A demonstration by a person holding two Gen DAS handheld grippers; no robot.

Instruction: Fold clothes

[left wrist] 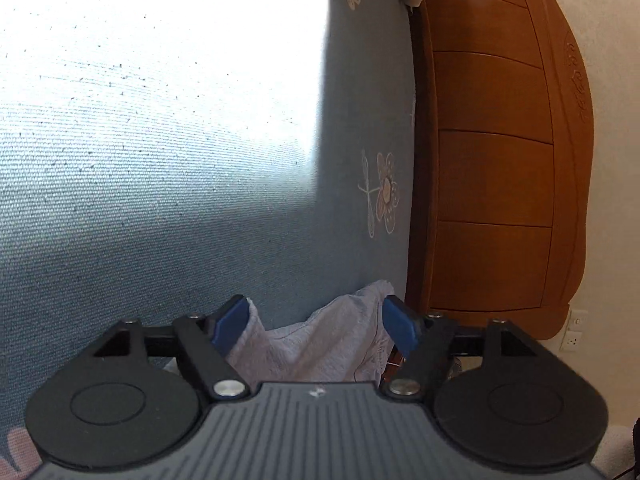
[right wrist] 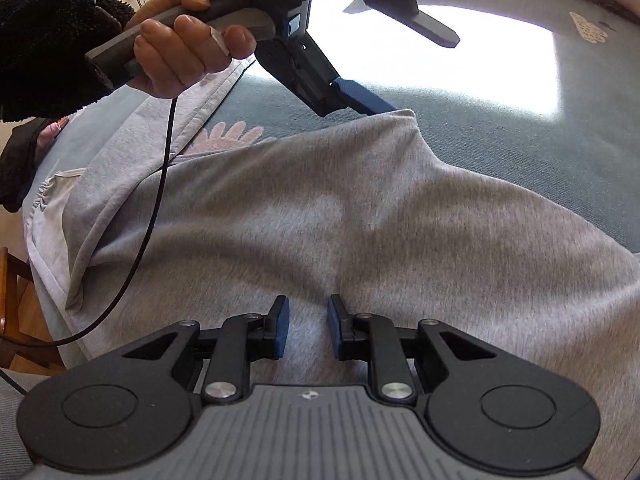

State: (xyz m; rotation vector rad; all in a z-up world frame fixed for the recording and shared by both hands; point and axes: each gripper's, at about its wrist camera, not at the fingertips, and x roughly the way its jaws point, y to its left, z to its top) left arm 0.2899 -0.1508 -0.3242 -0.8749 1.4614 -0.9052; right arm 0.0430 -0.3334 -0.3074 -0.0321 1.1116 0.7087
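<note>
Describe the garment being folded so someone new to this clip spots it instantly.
Start at the blue-grey bedspread with its pale flower prints. Across its near side lies the grey garment, a soft heathered knit. It is the only plain, unpatterned fabric, and one folded corner peaks at the left gripper.

We see a bed spread with a blue-grey woven bedcover (right wrist: 500, 148) printed with pale pink flowers (left wrist: 385, 192). A hard patch of sunlight (right wrist: 432, 48) falls across it, bleaching the weave white. Directly on the cover lies a light grey garment (right wrist: 320, 216) of soft marled knit, spread wide and rumpled into shallow folds, with one corner raised toward the sunlit patch. At the bed's far end stands a panelled wooden headboard (left wrist: 492, 160), touching the cover's edge.
</note>
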